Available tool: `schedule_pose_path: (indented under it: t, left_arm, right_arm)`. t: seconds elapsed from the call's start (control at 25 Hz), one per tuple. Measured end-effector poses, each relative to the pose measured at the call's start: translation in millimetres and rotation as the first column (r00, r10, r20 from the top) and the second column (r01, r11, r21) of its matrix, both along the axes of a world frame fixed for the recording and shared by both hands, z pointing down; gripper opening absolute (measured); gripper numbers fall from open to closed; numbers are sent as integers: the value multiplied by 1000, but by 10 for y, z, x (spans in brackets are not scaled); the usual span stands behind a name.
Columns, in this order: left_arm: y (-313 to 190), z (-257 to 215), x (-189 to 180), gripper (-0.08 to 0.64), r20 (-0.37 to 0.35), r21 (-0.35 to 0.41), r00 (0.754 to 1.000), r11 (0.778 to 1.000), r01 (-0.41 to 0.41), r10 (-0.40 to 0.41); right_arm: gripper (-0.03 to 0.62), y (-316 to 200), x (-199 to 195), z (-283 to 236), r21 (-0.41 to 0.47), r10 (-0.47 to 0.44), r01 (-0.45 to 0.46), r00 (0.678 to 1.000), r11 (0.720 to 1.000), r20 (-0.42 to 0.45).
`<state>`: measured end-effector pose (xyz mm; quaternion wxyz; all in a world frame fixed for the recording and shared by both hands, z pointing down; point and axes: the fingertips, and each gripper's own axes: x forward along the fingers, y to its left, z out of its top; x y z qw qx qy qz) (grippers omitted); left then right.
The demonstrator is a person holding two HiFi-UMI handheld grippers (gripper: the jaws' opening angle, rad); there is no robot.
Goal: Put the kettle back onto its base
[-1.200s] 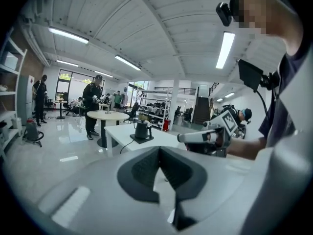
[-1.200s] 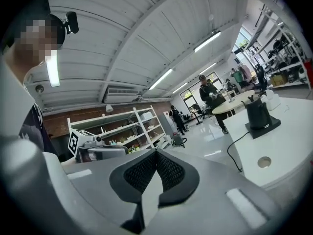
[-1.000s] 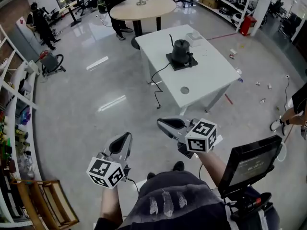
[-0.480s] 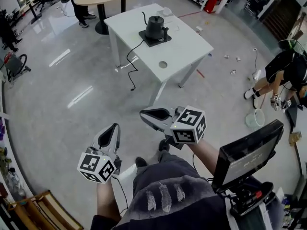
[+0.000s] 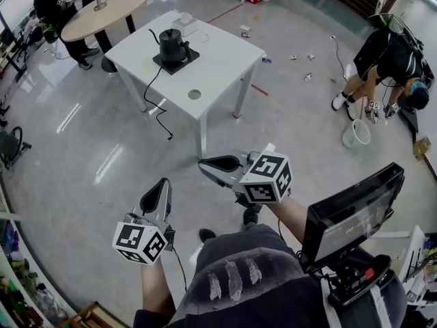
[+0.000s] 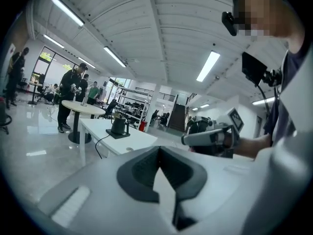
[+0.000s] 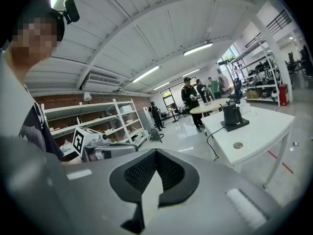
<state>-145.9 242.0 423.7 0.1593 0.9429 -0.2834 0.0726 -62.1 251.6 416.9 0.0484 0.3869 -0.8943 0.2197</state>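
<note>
Well beyond shut fingers (image 5: 220, 164) (empty) sits the kettle (image 5: 171, 44).

We are in a big open lab hall: polished floor (image 5: 82, 135), shelving racks (image 7: 105, 114), ceiling strip lights (image 6: 209, 65), white table (image 5: 218, 57) at eleven o'clock.

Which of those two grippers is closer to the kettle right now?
Right. The right gripper sits further toward the kettle; the left gripper sits further back. Both are well short of it.
</note>
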Motion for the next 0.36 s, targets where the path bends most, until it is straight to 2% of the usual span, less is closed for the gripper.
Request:
schedule_pose_path:
  t: [0.16, 0.36]
  left_arm:
    - [99, -62, 311, -8, 23, 5, 999, 1000, 22, -22]
    - [416, -6, 986, -8, 44, 2, 999, 1000, 2, -3]
  right_arm:
    - [2, 132, 323, -11, 15, 0, -1, 1000, 1000, 27]
    - [2, 325, 974, 52, 18, 11, -12, 997, 1000, 71]
